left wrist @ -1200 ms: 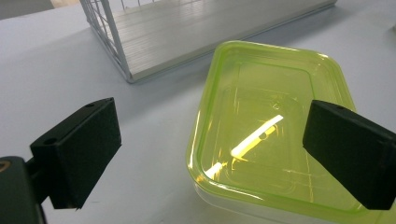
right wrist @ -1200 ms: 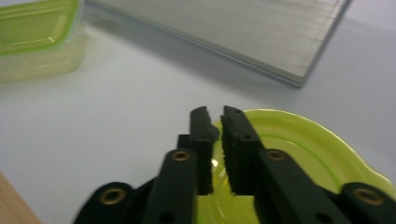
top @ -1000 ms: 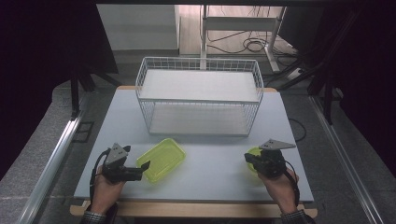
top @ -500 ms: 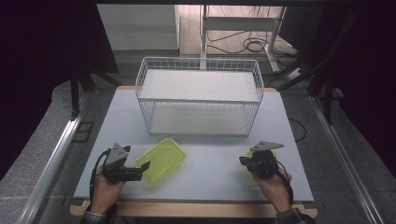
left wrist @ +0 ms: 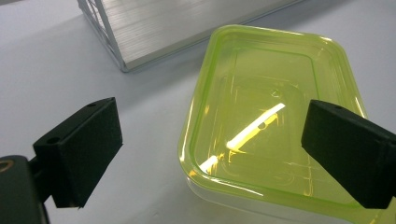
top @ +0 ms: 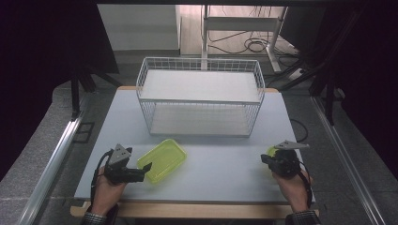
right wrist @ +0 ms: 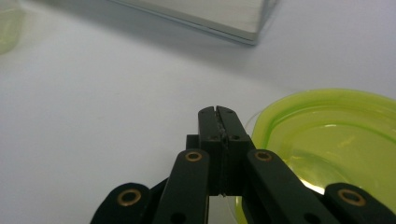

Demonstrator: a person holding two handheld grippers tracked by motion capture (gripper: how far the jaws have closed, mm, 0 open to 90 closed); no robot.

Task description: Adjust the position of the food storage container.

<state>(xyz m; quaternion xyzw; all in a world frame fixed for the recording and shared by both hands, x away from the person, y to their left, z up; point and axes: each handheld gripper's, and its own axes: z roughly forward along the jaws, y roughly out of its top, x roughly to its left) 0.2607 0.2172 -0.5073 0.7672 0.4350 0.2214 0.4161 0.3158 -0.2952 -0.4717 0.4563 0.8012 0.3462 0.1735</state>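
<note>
Left hand-held gripper (left wrist: 210, 154) gapes wide, its jaws either side of the near end of the rectangular yellow-green lid (left wrist: 275, 116) lying flat on the bench (top: 220, 161), touching nothing. On the right, the right hand-held gripper (right wrist: 218, 116) is pinched tight with nothing between its jaws, just beside the round yellow-green lid (right wrist: 336, 135). The wire basket (top: 199, 96) stands behind.

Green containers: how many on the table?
2. A rectangular container sits front left, by the left gripper. A round container sits front right, mostly hidden behind the right gripper in the high view.
</note>
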